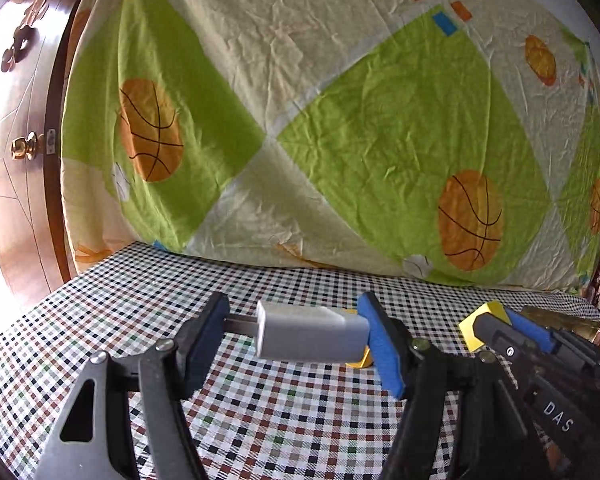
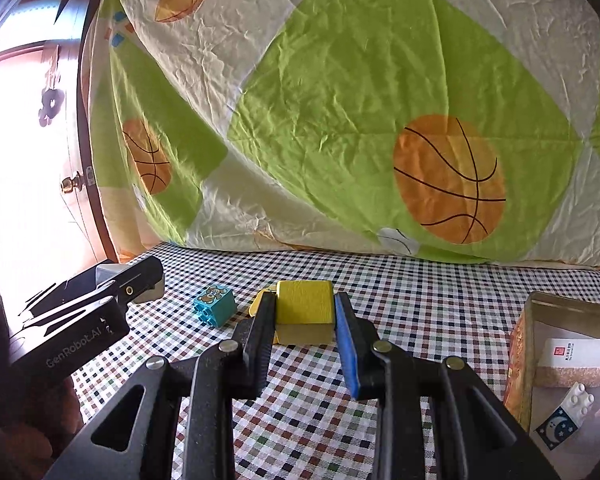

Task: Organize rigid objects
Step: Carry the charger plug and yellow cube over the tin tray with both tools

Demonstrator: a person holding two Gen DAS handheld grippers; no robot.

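My left gripper (image 1: 296, 330) is shut on a grey plug adapter (image 1: 310, 334), held lengthwise just above the checked tablecloth (image 1: 284, 416), its metal prongs against the left pad. My right gripper (image 2: 304, 312) is shut on a yellow block (image 2: 305, 310); it also shows at the right of the left wrist view (image 1: 488, 326). A teal toy brick (image 2: 216, 305) with a bear picture lies on the cloth left of the yellow block. A small yellow piece (image 1: 358, 360) shows behind the left gripper's blue pad.
A shallow gold-rimmed box (image 2: 540, 312) at the right holds a white box (image 2: 574, 362) and a white brick with a moon picture (image 2: 566, 414). A basketball-print sheet (image 1: 340, 120) hangs behind the table. A wooden door (image 1: 20, 128) is at the left.
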